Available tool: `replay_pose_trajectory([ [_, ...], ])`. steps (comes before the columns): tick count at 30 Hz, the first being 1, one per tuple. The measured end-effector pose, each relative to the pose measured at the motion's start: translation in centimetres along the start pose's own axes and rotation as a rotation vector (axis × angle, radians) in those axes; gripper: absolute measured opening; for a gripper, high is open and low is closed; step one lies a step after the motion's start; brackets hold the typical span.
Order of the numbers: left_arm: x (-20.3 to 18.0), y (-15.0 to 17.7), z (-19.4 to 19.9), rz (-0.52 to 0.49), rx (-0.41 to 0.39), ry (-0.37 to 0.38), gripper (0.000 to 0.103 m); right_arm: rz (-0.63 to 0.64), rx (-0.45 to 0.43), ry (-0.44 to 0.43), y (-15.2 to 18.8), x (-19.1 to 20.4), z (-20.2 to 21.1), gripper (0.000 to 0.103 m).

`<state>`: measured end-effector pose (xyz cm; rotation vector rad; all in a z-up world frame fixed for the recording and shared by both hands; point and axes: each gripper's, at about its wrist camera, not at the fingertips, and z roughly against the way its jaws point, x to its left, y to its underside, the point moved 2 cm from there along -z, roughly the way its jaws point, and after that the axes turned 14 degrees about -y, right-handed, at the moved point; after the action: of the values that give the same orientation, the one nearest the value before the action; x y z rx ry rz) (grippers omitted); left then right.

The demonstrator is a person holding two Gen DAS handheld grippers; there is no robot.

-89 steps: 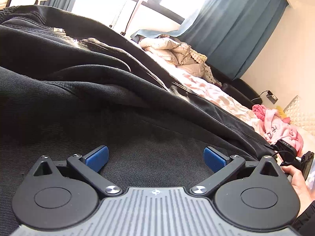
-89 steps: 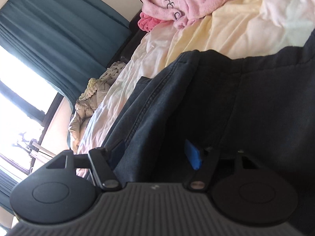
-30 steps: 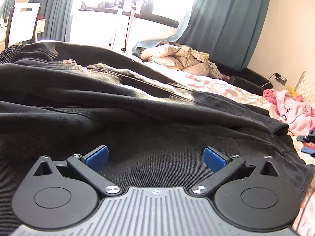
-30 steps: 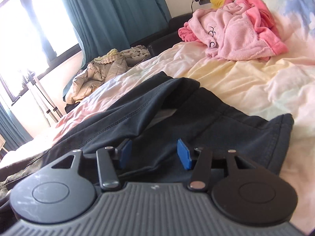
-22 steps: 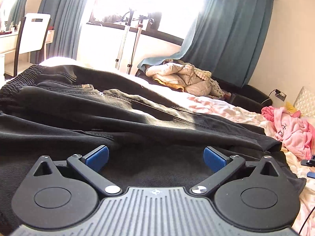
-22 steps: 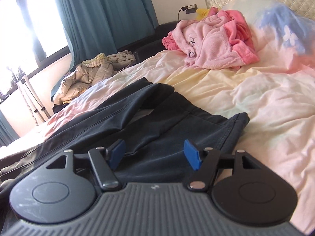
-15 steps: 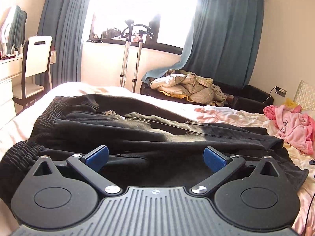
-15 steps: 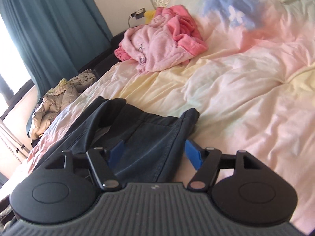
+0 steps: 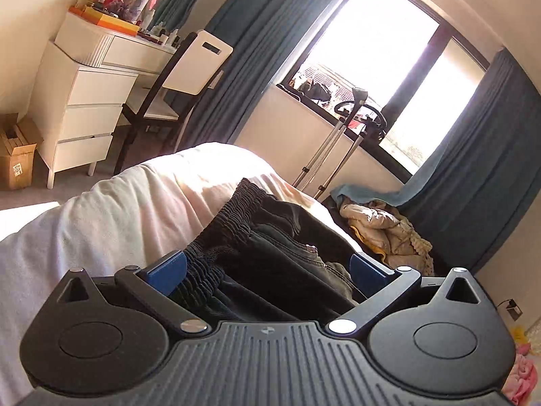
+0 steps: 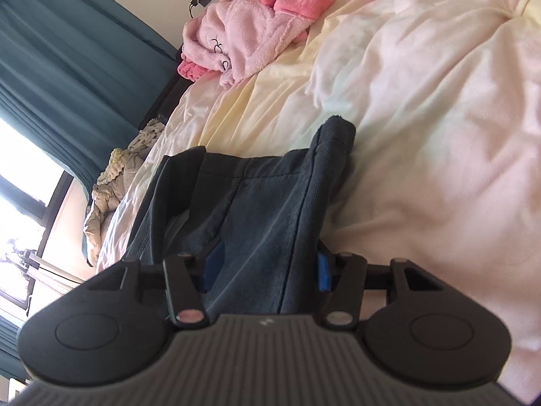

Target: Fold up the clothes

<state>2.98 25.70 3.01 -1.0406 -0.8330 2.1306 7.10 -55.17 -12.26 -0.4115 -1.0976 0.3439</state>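
Dark denim trousers lie on the pale bed. In the left wrist view their elastic waistband (image 9: 233, 218) runs up from between the fingers. My left gripper (image 9: 267, 270) is open, its blue pads wide apart over the waist end. In the right wrist view the trouser leg hem (image 10: 270, 203) lies between the fingers, its cuff pointing away. My right gripper (image 10: 267, 265) is open around the leg fabric, with the blue pads on either side of it.
A pink fleece garment (image 10: 250, 23) lies on the bed sheet (image 10: 439, 118) toward the head. A beige jacket (image 9: 385, 233) is piled by the teal curtain (image 9: 490, 176). A white dresser (image 9: 84, 101) and chair (image 9: 182, 77) stand left of the bed.
Both grippers have pulled back toward opposite ends of the trousers: the left now faces the waistband and room, the right has tilted over the leg hem. Both stay open.
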Motion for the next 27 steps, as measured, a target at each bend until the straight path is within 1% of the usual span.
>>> replay_pose_trajectory([
  [3, 0.0, 0.1, -0.5, 0.012, 0.032, -0.015, 0.103, 0.044, 0.014, 0.024, 0.1, 0.5, -1.2, 0.051],
  [4, 0.0, 0.2, -0.7, 0.016, 0.043, -0.020, 0.103, 0.037, 0.011, 0.026, 0.1, 0.4, -1.4, 0.048],
  [6, 0.1, 0.3, -1.0, 0.024, 0.065, -0.030, 0.103, 0.007, -0.005, 0.026, 0.1, 0.0, -1.6, 0.036],
  [7, 0.1, 0.3, -1.1, 0.030, 0.074, -0.035, 0.103, -0.007, -0.013, 0.028, 0.1, -0.1, -1.6, 0.023],
  [8, 0.0, 0.4, -1.1, 0.040, 0.080, -0.039, 0.103, -0.011, -0.014, 0.029, 0.2, -0.1, -1.6, 0.017],
  [9, 0.0, 0.5, -1.1, 0.050, 0.086, -0.044, 0.103, -0.013, -0.014, 0.031, 0.3, -0.1, -1.5, 0.015],
  [10, 0.0, 0.6, -1.1, 0.062, 0.090, -0.048, 0.103, -0.009, -0.022, 0.026, 0.4, 0.3, -1.3, 0.009],
  [13, 0.1, 0.6, -1.1, 0.101, 0.094, -0.057, 0.103, 0.086, -0.048, -0.007, 0.7, 2.7, -0.6, 0.008],
  [16, -0.1, 0.8, -1.0, 0.123, 0.103, -0.065, 0.103, 0.127, -0.069, -0.016, 0.6, 3.7, -0.5, 0.007],
  [18, -0.2, 0.9, -0.6, 0.126, 0.104, -0.068, 0.103, 0.106, -0.083, -0.017, 0.3, 3.4, -0.3, 0.007],
  [19, -0.3, 0.9, -0.2, 0.124, 0.094, -0.082, 0.103, 0.096, -0.089, -0.015, 0.1, 3.2, -0.2, 0.007],
  [21, -0.4, 0.8, 0.4, 0.118, 0.072, -0.093, 0.103, 0.099, -0.133, -0.036, 0.1, 3.5, 0.7, 0.007],
  [23, -0.3, 0.6, 1.0, 0.114, 0.054, -0.100, 0.103, 0.131, -0.167, -0.074, 0.1, 5.0, 1.7, 0.007],
  [25, -0.1, 0.3, 1.1, 0.115, 0.058, -0.118, 0.103, 0.175, -0.205, -0.104, -0.1, 6.2, 2.4, 0.006],
  [27, 0.4, 0.1, 1.3, 0.127, 0.070, -0.134, 0.103, 0.189, -0.224, -0.108, -0.5, 6.4, 2.7, 0.006],
])
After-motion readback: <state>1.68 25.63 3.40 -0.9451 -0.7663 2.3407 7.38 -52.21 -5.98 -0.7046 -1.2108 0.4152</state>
